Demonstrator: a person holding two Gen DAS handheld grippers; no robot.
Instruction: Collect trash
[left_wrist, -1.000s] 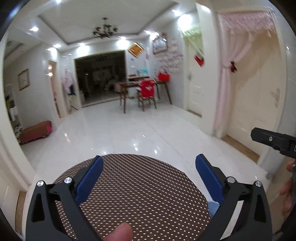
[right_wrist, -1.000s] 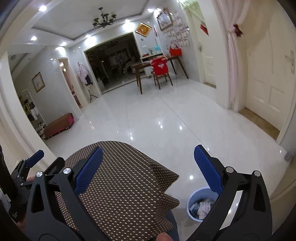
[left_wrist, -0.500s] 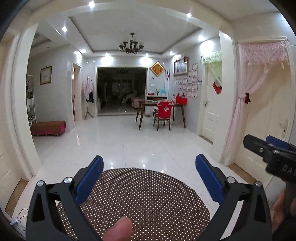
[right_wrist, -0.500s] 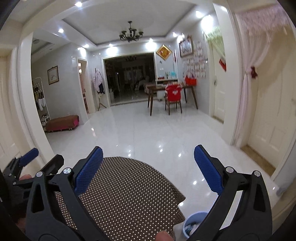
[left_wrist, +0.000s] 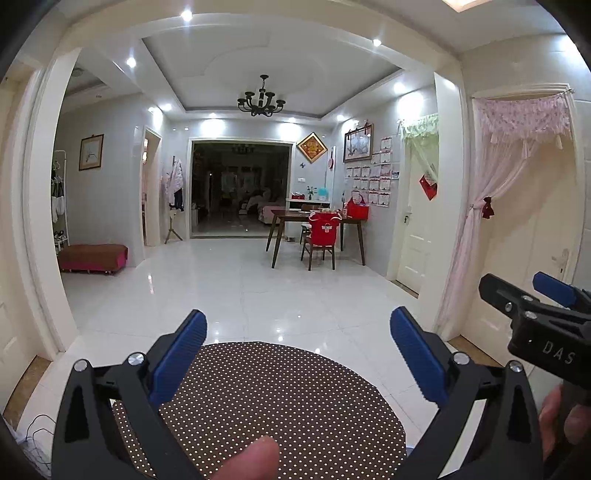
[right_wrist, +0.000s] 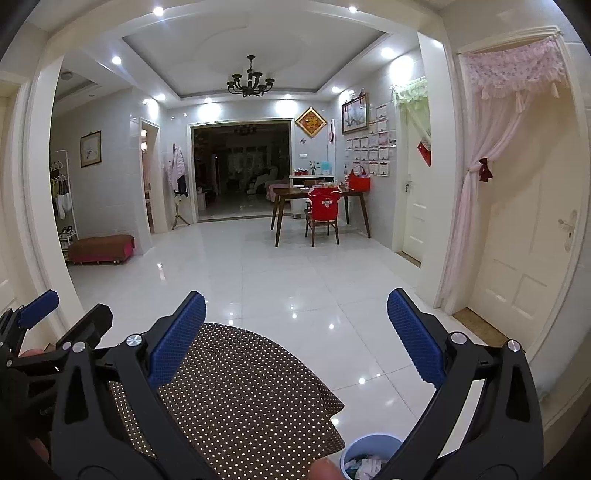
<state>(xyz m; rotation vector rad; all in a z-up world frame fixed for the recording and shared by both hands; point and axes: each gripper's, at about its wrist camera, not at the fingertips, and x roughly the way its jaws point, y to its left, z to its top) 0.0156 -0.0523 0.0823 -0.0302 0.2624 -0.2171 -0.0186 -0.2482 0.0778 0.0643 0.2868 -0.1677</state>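
Both my claws are spread apart and empty, left claw (left_wrist: 297, 354) and right claw (right_wrist: 295, 334), above a dotted brown desk (left_wrist: 280, 402). The bin (right_wrist: 364, 448), near right on the floor, holds crumpled paper trash (right_wrist: 364, 463); I judge it light and soft, best pinched at a raised fold.

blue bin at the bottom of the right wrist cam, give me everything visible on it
The blue bin is a pale blue round container, plastic by the look, upright on the white tiled floor. Only its rim and part of its inside show; the frame edge and the right gripper hide the rest. Crumpled white and teal scraps lie inside. The hanging edge of the dotted brown tablecloth is just to its left; contact is unclear.
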